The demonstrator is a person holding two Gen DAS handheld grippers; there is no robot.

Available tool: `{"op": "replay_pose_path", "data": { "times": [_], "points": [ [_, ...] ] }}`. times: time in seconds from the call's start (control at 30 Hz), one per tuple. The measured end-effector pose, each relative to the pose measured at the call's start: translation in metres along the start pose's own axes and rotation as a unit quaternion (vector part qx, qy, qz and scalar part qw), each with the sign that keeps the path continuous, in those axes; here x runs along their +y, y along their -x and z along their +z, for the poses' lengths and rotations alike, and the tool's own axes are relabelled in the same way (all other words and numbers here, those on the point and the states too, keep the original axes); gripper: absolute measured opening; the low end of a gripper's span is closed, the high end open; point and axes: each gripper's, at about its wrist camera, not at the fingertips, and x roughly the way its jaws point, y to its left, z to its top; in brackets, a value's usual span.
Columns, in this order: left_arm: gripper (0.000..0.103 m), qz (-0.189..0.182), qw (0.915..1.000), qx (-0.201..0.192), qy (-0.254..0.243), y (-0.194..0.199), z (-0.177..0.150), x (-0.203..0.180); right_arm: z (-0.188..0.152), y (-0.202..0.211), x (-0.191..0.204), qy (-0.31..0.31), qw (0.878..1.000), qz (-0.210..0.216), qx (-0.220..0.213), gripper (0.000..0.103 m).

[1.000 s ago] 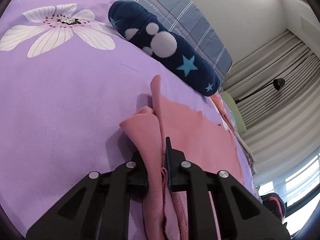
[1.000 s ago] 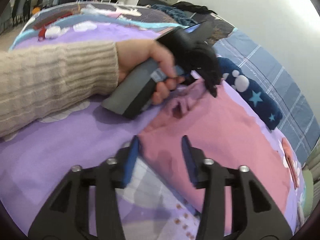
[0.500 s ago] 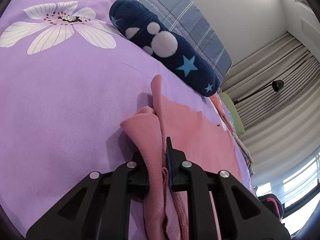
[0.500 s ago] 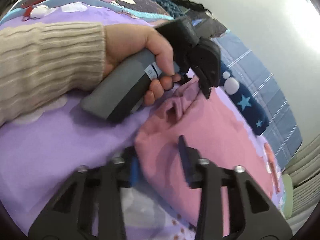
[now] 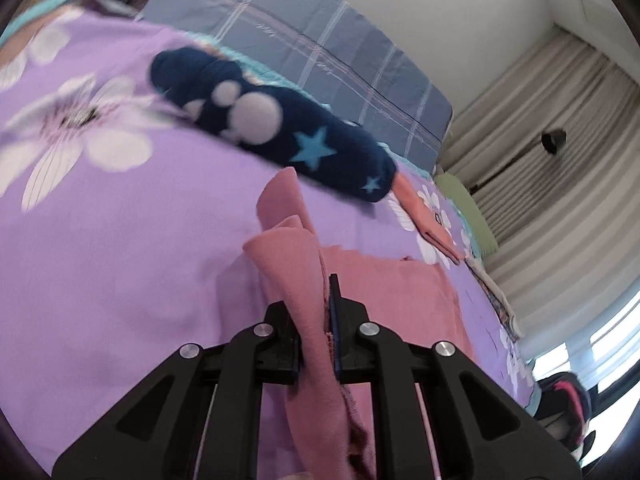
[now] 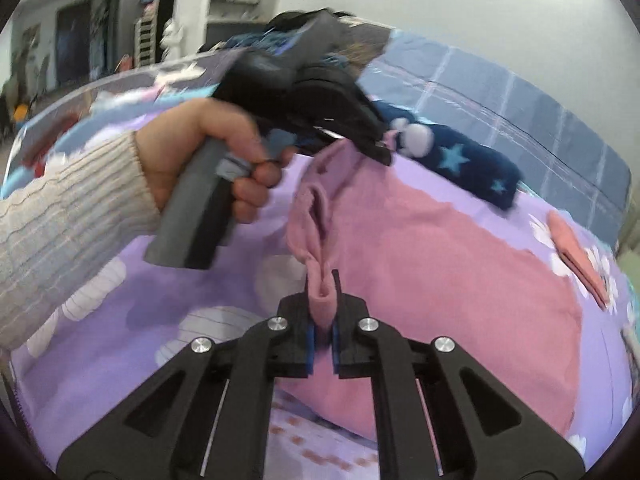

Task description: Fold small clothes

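a soft pink knit garment point(image 6: 440, 280) lies mostly spread flat on a bed covered by a purple sheet printed with white flowers point(image 5: 120, 264). the fold looks barely begun: only one edge of the cloth is raised off the sheet, and nothing is yet laid over on itself, so carrying that edge across, smoothing it and any further folds all seem left to do.

the left claw point(image 5: 318, 336) is nearly closed, pinching a bunched, upright ridge of the pink cloth between its pads; the fabric spills both above and below them. in the right wrist view the same claw point(image 6: 376, 148), held by a hand point(image 6: 208, 160) in a cream ribbed sleeve point(image 6: 60, 232), grips the far corner of the lifted edge.

the right claw point(image 6: 322, 316) is clamped shut on a rolled pleat of the near end of that same edge. the edge stretches between the two claws, with the rest of the garment trailing away to the right on the sheet.

beyond the garment lies a dark navy plush roll with white dots and blue stars point(image 5: 280, 128), apart from the cloth, and a small folded salmon-pink piece point(image 6: 576, 252) sits farther right. a grey checked pillow point(image 5: 320, 52) lies behind.
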Motion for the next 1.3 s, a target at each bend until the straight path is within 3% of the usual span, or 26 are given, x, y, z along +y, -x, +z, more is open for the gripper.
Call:
{"op": "replay_pose_path", "data": {
  "times": [0.17,0.4,0.73,1.03,1.2,1.3],
  "points": [
    [0.011,0.009,0.9994,0.003,-0.033,-0.015,0.009,-0.054,-0.012,0.029,-0.065,-0.098,0.995,0.014,-0.02,0.006],
    [0.01,0.018,0.997,0.028,-0.071,-0.059,0.004,-0.129,-0.055,0.05,-0.148,-0.209,0.977,0.037,-0.026,0.006],
    [0.01,0.041,0.9831,0.099,-0.149,-0.157,-0.032,-0.235,-0.118,0.079,-0.209,-0.262,0.964,0.004,-0.036,0.006],
    [0.01,0.12,0.9569,0.146,-0.22,-0.224,-0.062,-0.269,-0.161,0.073,-0.249,-0.334,0.942,0.017,-0.015,0.006],
    [0.013,0.13,0.9518,0.141,-0.239,-0.231,-0.066,-0.274,-0.168,0.068,-0.251,-0.345,0.938,0.026,-0.011,0.006],
    [0.034,0.118,0.9543,0.127,-0.243,-0.218,-0.064,-0.281,-0.173,0.065,-0.256,-0.357,0.933,0.039,-0.006,0.006]
  ]
}}
